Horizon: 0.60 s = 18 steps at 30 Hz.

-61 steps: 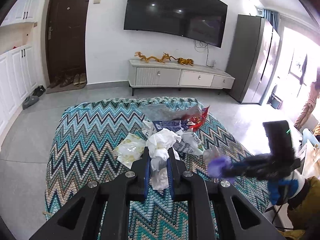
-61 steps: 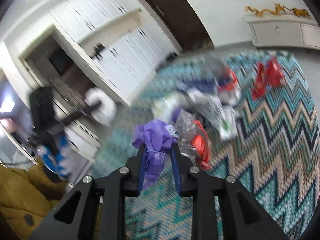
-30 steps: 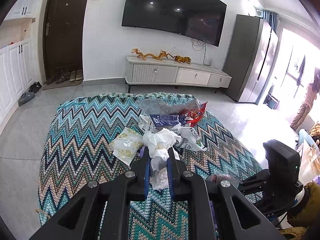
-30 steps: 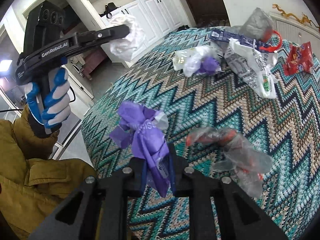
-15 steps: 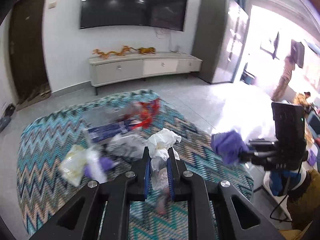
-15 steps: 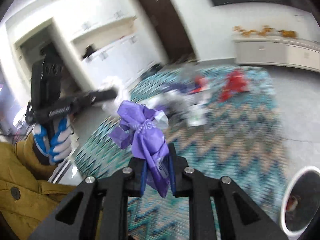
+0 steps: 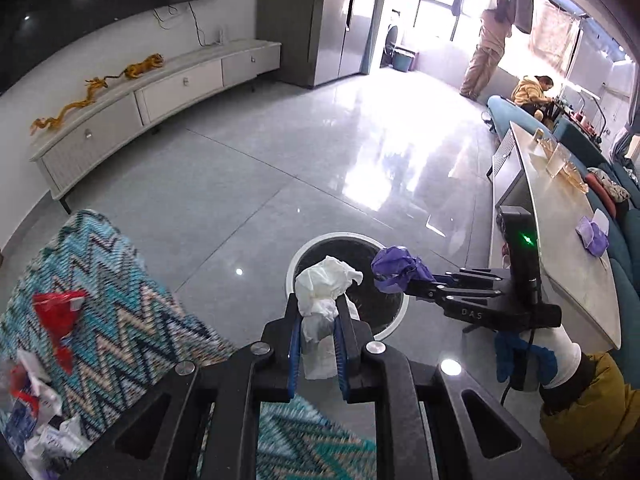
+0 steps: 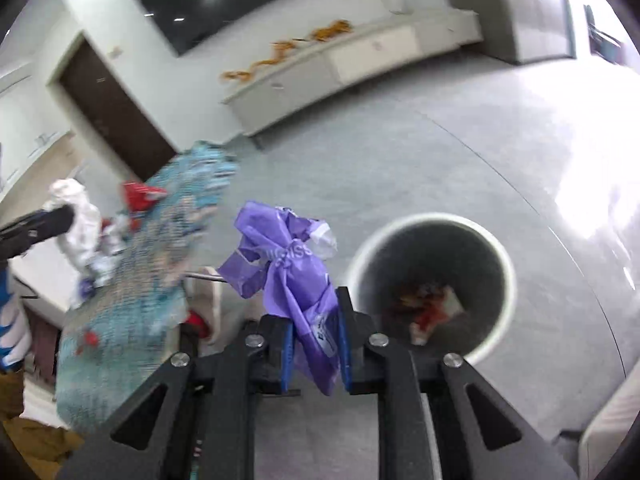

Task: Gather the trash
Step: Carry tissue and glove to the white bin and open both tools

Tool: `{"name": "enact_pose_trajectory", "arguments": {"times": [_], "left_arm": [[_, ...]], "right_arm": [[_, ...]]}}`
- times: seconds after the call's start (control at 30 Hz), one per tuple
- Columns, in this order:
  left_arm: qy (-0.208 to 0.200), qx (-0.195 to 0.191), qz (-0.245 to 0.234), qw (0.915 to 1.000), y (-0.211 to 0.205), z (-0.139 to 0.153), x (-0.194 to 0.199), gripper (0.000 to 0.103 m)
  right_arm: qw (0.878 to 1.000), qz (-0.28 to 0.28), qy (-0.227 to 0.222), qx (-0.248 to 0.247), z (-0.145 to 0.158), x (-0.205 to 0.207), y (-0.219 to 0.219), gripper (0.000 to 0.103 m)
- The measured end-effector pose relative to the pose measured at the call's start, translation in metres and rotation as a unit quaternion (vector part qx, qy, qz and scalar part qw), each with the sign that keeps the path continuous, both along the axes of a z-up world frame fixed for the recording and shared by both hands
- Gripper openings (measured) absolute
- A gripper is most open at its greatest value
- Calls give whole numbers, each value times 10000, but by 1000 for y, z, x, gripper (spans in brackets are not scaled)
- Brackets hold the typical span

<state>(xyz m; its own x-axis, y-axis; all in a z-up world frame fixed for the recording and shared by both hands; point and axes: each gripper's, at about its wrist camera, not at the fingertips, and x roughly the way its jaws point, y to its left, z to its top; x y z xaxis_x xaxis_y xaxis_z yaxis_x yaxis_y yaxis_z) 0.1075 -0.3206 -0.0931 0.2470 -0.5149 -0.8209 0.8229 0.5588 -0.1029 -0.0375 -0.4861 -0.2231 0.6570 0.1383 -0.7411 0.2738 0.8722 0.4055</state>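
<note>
My left gripper (image 7: 318,304) is shut on a crumpled white tissue (image 7: 325,286) and holds it above the near rim of a round white trash bin (image 7: 390,330) on the floor. My right gripper (image 8: 315,300) is shut on a purple plastic wrapper (image 8: 286,268); in the left wrist view it (image 7: 396,270) hangs over the bin's opening. The bin (image 8: 492,344) holds some red and white trash in the right wrist view. More trash, including a red wrapper (image 7: 56,312), lies on the zigzag-patterned table (image 7: 120,320) at the left.
A long grey table (image 7: 560,248) with glasses and a purple wad stands at the right. A white TV cabinet (image 7: 140,100) runs along the far wall. Two people are by the bright window at the far right. Grey tiled floor surrounds the bin.
Both grippers have swung right, away from the patterned table, and now hold their trash over the bin on the floor. Both stay shut on their loads.
</note>
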Motion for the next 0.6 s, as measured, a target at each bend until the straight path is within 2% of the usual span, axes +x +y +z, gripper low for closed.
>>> {"name": "enact_pose_trajectory", "arguments": {"times": [0.17,0.37,0.43,0.47,0.5,0.53,0.57,0.6], "left_arm": [[444,397,-155,9981,-77,-53,22,15],[858,615,70,9944,-121,-107,45,18],[1003,638,138,9928,-128,-118,50,29],[1047,627,158,9924,-131,-121,52,38],[1079,611,173,9921,-132,-123,53,51],[1091,574,167,9922,-134,-123,54,57],[1047,539,175,9929,-134,-120,53,61],[990,522,180,9936,-133,-117,53,61]], "right_arm": [[9979,-417,484,131,-46,15,-46,17],[9927,-762,910,213,-87,27,-74,20],[9909,-862,1005,239,-98,33,-80,22],[9896,-942,1055,245,-103,33,-83,25],[9890,-975,1086,244,-107,34,-83,32],[9887,-978,1113,218,-110,36,-83,37],[9884,-991,1142,170,-112,37,-84,48],[9877,-1013,1181,120,-114,38,-84,53]]}}
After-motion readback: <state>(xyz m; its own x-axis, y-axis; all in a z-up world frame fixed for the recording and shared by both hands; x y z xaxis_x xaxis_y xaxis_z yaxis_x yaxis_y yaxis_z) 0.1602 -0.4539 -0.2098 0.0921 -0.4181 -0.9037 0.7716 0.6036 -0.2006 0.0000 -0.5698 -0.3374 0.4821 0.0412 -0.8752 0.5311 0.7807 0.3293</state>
